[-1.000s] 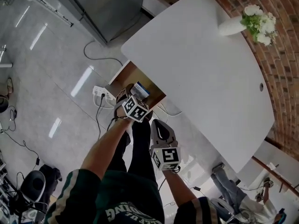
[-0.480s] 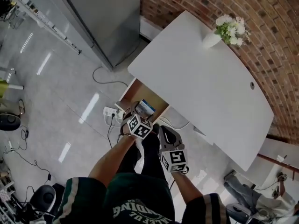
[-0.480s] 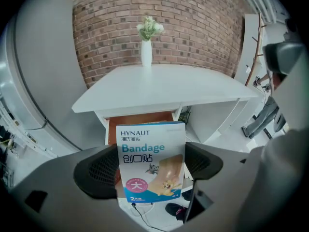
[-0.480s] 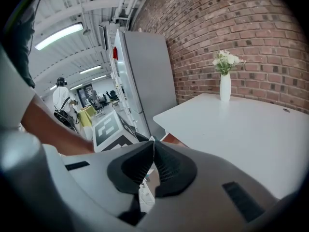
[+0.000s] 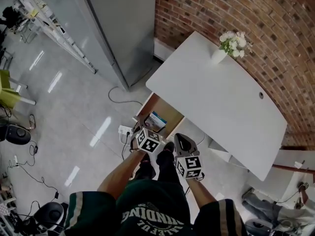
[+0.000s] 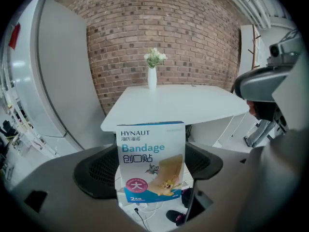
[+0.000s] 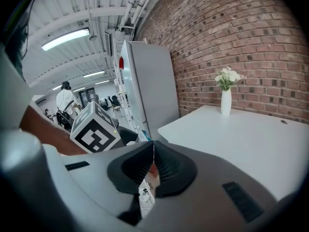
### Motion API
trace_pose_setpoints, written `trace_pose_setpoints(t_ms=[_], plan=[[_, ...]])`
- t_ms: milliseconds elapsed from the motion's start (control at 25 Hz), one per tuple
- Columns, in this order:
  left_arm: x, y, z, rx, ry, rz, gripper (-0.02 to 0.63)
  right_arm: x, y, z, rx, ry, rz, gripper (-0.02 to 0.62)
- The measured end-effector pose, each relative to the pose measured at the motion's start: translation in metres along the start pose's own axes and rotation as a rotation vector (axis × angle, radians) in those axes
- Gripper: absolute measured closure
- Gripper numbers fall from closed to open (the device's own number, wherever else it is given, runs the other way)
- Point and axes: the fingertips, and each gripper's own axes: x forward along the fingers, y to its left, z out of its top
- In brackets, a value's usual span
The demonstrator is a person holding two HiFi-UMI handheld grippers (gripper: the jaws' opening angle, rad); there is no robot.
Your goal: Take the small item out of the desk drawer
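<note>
1. The left gripper point(image 5: 149, 129) grasps the Bandage box point(image 6: 150, 161) upright between its jaws, seemingly lifted just above the open drawer point(image 5: 171, 110), at its 7 o'clock edge.
2. The right gripper point(image 7: 152, 166), at the left gripper's 4 o'clock, is clenched on nothing.
3. Squeeze gently so the carton doesn't crush, and carry it level toward the white desk top point(image 5: 221, 97) at 1 o'clock.

Bandage box point(image 6: 150, 149): white, teal + blk lettering, blue band at btm, pink round badge, tan plaster pic.
Left hand-held gripper point(image 6: 150, 168), right hand-held gripper point(image 7: 153, 166): grey body, blk ribbed pads.
Marker cube point(image 5: 147, 140): blk-on-white squares.
Bench point(image 5: 216, 97): white.
Drawer point(image 5: 172, 113): brown inside.
Wall point(image 5: 236, 9): red-brown brick pattern.
Vase point(image 5: 218, 56): white.
Flowers point(image 5: 232, 41): white, green leaves.
Sleeve point(image 5: 81, 208): dk green, white stripes.
</note>
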Motion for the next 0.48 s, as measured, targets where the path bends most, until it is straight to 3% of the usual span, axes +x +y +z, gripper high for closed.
trace_pose_setpoints(t_ms=[480], plan=[[-0.075, 0.029, 0.064, 0.047, -0.183, 0.040, 0.181, -0.013, 0.005, 0.077, -0.068, -0.160, -0.032, 0.571]])
